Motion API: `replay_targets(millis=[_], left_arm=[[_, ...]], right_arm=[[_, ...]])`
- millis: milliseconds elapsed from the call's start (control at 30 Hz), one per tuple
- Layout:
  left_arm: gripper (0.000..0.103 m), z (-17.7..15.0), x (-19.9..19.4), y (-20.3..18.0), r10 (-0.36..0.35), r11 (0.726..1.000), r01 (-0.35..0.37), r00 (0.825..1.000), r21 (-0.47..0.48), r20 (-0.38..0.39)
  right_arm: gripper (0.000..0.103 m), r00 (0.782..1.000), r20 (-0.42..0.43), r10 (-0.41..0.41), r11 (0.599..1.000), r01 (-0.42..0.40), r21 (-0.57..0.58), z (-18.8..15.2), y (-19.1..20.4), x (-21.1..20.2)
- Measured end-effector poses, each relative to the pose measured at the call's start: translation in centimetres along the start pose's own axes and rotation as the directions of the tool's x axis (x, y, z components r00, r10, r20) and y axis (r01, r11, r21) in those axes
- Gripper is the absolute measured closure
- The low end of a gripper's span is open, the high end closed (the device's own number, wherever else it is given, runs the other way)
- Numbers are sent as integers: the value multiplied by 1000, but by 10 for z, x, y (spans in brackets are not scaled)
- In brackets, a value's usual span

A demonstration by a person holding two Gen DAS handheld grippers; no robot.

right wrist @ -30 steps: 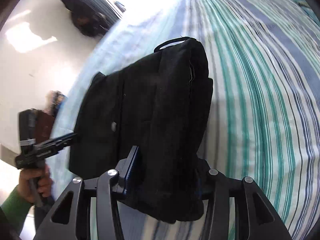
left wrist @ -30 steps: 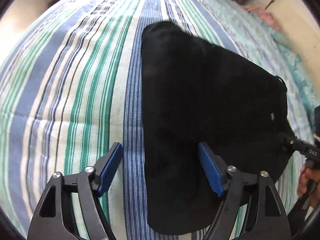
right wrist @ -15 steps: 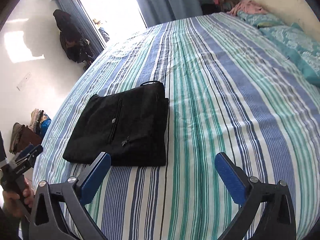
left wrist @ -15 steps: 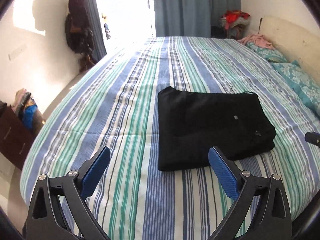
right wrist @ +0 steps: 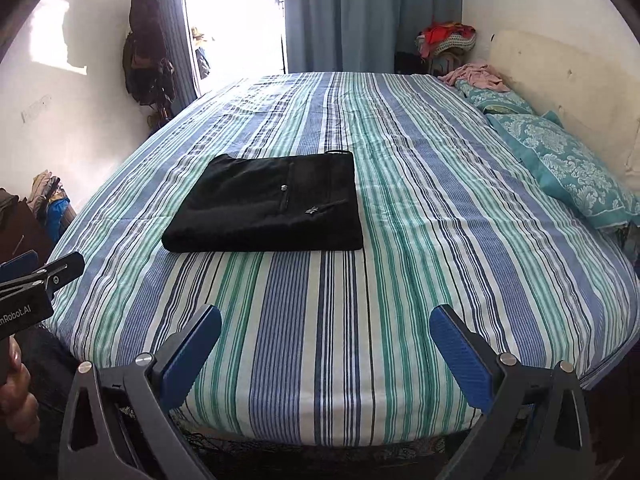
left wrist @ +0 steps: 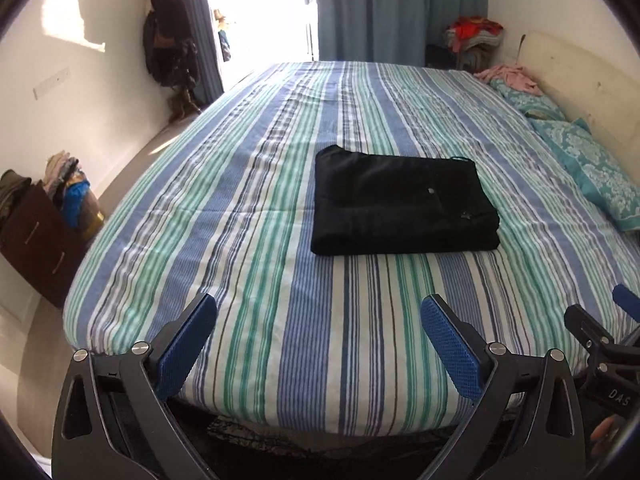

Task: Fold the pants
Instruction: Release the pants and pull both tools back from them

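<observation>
The black pants [left wrist: 400, 206] lie folded in a flat rectangle on the striped bed [left wrist: 280, 288], also in the right wrist view [right wrist: 268, 212]. My left gripper [left wrist: 318, 320] is open and empty, held back over the bed's near edge, well short of the pants. My right gripper [right wrist: 326, 330] is open and empty, also back at the near edge. Each gripper shows at the edge of the other's view: the right one [left wrist: 612, 344] and the left one [right wrist: 36, 276].
Teal patterned pillows [right wrist: 568, 164] and a pink cloth [right wrist: 476, 76] lie along the headboard on the right. A dark dresser with clothes [left wrist: 36, 232] stands left of the bed. Blue curtains [left wrist: 400, 8] and a bright doorway are at the far end.
Both grippers have let go of the pants, opened and pulled back from the bed. The pants now lie folded flat on the bed, farther from the cameras.
</observation>
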State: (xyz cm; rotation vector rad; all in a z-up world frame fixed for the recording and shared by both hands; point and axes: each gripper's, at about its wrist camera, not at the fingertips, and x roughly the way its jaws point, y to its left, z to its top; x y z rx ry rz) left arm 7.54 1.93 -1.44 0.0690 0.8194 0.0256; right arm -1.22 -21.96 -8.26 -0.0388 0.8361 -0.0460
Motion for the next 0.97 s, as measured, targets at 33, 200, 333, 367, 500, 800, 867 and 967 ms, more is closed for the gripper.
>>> replay_targets(millis=[33, 200, 333, 367, 500, 800, 867, 967], left_arm=[[1, 0, -4, 0, 9, 1000, -9, 1000, 6, 9], [1, -1, -13, 4, 3, 1000, -3, 1000, 1, 7], [1, -1, -14, 3, -2, 1000, 2, 1000, 2, -2], [1, -1, -14, 3, -3, 1000, 3, 1000, 2, -3], [1, -2, -12, 2, -7, 1000, 7, 1000, 8, -2], [1, -5, -5, 4, -32, 999, 31, 999, -14, -32], [1, -7, -7, 3, -24, 1000, 23, 999, -9, -22], [1, -9, -13, -2, 10, 1000, -10, 1000, 21, 8]], right_arm=[[0, 1000, 7, -1, 1000, 1, 0, -1, 3, -5], [0, 1000, 30, 3, 1000, -3, 11, 2, 16, -20], [0, 999, 46, -1, 1000, 2, -8, 4, 27, -30], [0, 999, 51, -3, 1000, 4, -16, 4, 30, -32], [0, 999, 53, -13, 999, 16, -41, 4, 38, -34], [0, 999, 41, -15, 999, 17, -34, 1, 39, -29], [0, 999, 40, -13, 999, 14, -30, 1, 38, -29], [0, 999, 40, -11, 1000, 12, -26, 0, 37, -28]])
